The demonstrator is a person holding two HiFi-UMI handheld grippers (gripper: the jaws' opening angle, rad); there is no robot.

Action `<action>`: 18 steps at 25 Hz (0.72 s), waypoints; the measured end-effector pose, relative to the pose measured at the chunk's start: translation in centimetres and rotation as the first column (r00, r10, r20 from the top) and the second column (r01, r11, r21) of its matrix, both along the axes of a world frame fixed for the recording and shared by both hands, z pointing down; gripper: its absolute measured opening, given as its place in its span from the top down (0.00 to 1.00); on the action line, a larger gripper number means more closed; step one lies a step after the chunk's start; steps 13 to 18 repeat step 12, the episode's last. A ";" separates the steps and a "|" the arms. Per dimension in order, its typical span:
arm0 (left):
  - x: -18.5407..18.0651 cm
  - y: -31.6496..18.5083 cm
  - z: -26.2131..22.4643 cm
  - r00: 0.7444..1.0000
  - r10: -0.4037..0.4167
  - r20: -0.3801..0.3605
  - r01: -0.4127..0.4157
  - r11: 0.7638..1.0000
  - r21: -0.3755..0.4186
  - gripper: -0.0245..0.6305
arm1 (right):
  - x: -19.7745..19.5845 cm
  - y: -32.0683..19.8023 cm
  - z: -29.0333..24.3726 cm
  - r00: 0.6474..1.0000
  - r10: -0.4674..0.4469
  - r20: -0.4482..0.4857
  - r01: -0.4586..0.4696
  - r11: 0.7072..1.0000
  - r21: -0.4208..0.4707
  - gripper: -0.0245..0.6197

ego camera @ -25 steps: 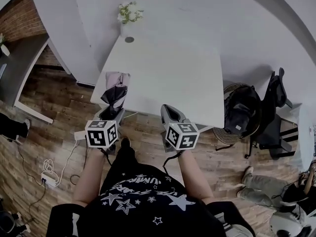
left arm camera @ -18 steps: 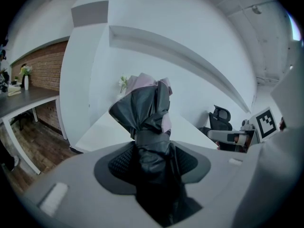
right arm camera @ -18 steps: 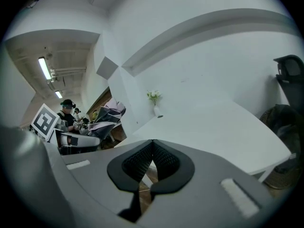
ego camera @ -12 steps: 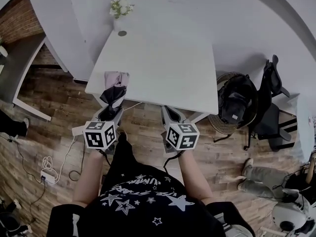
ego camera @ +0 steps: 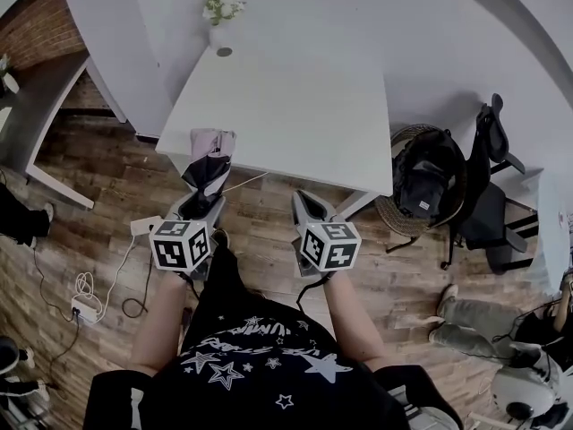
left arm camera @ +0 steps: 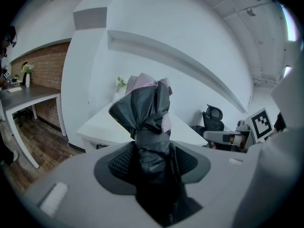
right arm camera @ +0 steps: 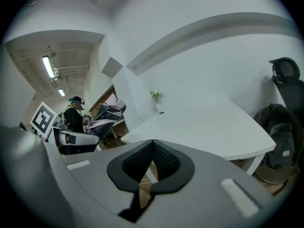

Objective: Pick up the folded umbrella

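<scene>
The folded umbrella (ego camera: pixel 208 158), black with pink fabric, sticks out forward from my left gripper (ego camera: pixel 201 206), whose jaws are shut on its lower part. In the left gripper view the umbrella (left arm camera: pixel 147 113) rises from between the dark pads (left arm camera: pixel 118 163) and fills the middle of the picture. It hangs over the front edge of the white table (ego camera: pixel 295 106), off its surface. My right gripper (ego camera: pixel 309 206) is held level beside the left one, shut with nothing in it; its pads (right arm camera: pixel 164 161) meet. The right gripper view shows the umbrella (right arm camera: pixel 107 113) at its left.
A vase of flowers (ego camera: pixel 219 12) stands at the table's far edge. A dark backpack in a round basket (ego camera: pixel 428 186) and an office chair (ego camera: pixel 497 177) are to the right. A grey desk (ego camera: pixel 36 106) is at left; a power strip and cables (ego camera: pixel 85 307) lie on the wood floor.
The table's front edge has drawn a little away from both grippers, which stay side by side. The umbrella remains in the left gripper throughout.
</scene>
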State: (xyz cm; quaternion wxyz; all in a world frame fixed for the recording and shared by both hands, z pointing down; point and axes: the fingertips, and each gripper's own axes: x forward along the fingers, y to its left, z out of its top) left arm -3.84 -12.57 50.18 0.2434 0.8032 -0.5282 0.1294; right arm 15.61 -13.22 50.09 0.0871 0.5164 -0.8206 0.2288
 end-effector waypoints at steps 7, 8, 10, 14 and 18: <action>0.0 1.9 0.2 1.000 -0.012 0.003 0.012 1.000 0.001 0.63 | 0.1 1.5 -0.3 1.000 -0.010 0.000 0.010 1.000 0.013 0.94; 0.0 2.1 0.1 1.000 -0.013 0.003 0.013 1.000 0.003 0.63 | 0.1 1.7 -0.3 1.000 -0.010 -0.001 0.011 1.000 0.014 0.94; 0.1 2.3 0.0 1.000 -0.014 0.002 0.014 1.000 0.007 0.63 | 0.2 2.1 -0.3 1.000 -0.010 -0.002 0.010 1.000 0.015 0.94; 0.2 2.6 -0.1 1.000 -0.014 0.001 0.014 1.000 0.011 0.63 | 0.4 2.4 -0.3 1.000 -0.008 -0.003 0.008 1.000 0.017 0.94; 0.2 2.6 -0.1 1.000 -0.014 0.001 0.014 1.000 0.011 0.63 | 0.4 2.4 -0.3 1.000 -0.008 -0.003 0.008 1.000 0.017 0.94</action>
